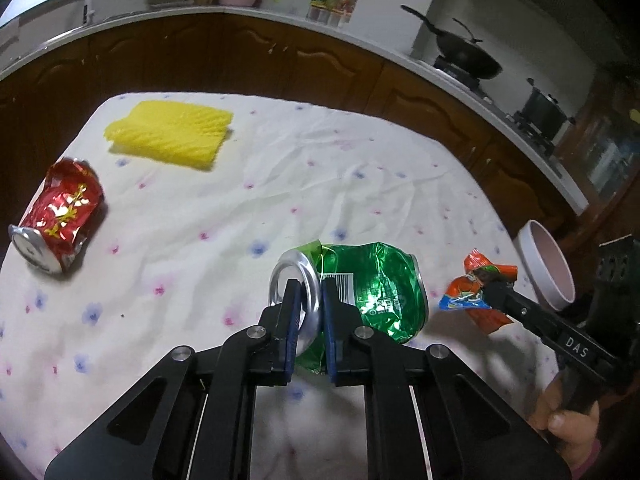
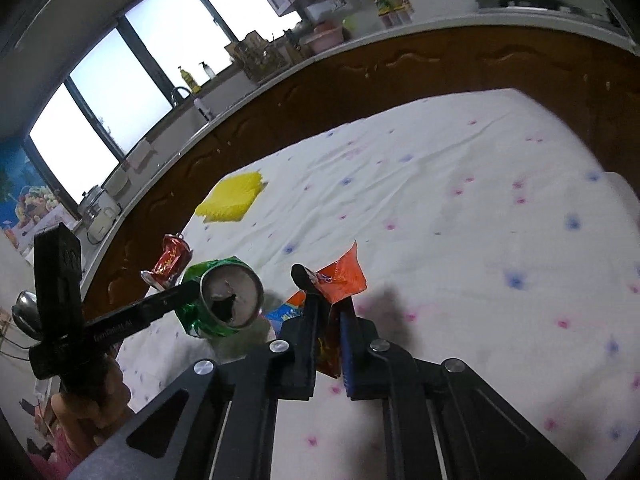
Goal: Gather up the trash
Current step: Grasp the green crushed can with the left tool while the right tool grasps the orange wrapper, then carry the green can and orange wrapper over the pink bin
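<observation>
My left gripper [image 1: 310,292] is shut on the rim end of a crushed green can [image 1: 376,292], held over the flowered tablecloth [image 1: 224,208]; the can also shows in the right wrist view [image 2: 224,300]. My right gripper [image 2: 326,300] is shut on a crumpled orange snack wrapper [image 2: 340,276], lifted above the table; the wrapper shows in the left wrist view [image 1: 476,288] too. A crushed red can [image 1: 60,216] lies on its side at the table's left edge. A yellow foam pad [image 1: 170,134] lies at the far left of the table.
A pink-lined white bowl [image 1: 546,264] stands at the table's right edge, just past the wrapper. Dark wood cabinets [image 1: 240,56] and a counter with a sink, bottles and a wok [image 1: 464,50] run behind the table.
</observation>
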